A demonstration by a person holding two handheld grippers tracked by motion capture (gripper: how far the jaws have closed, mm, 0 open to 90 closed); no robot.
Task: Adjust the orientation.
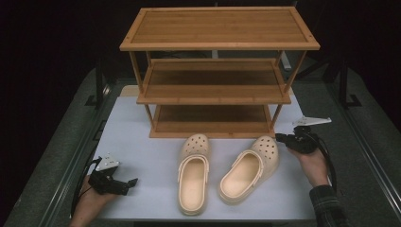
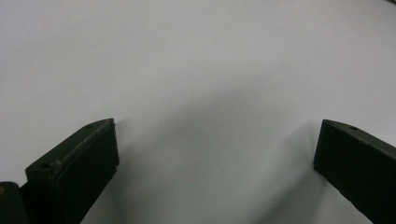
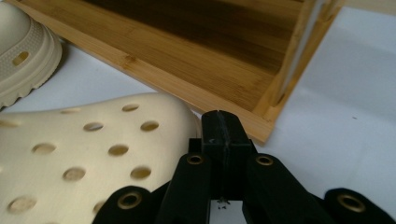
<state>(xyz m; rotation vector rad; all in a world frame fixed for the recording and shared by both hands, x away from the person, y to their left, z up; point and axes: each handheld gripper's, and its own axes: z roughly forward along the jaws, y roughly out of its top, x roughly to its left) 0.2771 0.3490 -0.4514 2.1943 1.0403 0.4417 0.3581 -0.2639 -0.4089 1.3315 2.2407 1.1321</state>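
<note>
A three-tier bamboo shoe rack stands at the far middle of the white tabletop, all three of its shelves bare. In front of its lowest shelf lie two cream perforated clogs, toes toward the rack. The left clog lies nearly straight, its toe just short of the rack's front edge. The right clog is angled, its toe swung to the right and its heel close to the other clog.

The right gripper, held in the person's right hand, sits at the right clog's toe, beside the rack's front right corner. In the right gripper view its fingers are pressed together with nothing between them, their tips just beside the holed toe of the right clog and close to the rack's bottom shelf corner; whether they touch the clog cannot be told. The left clog's ridged sole edge shows at the upper left of that view.

The left gripper, in the left hand, rests near the front left corner of the tabletop, well apart from both clogs. The left gripper view shows its fingers spread wide over bare white tabletop, holding nothing.
</note>
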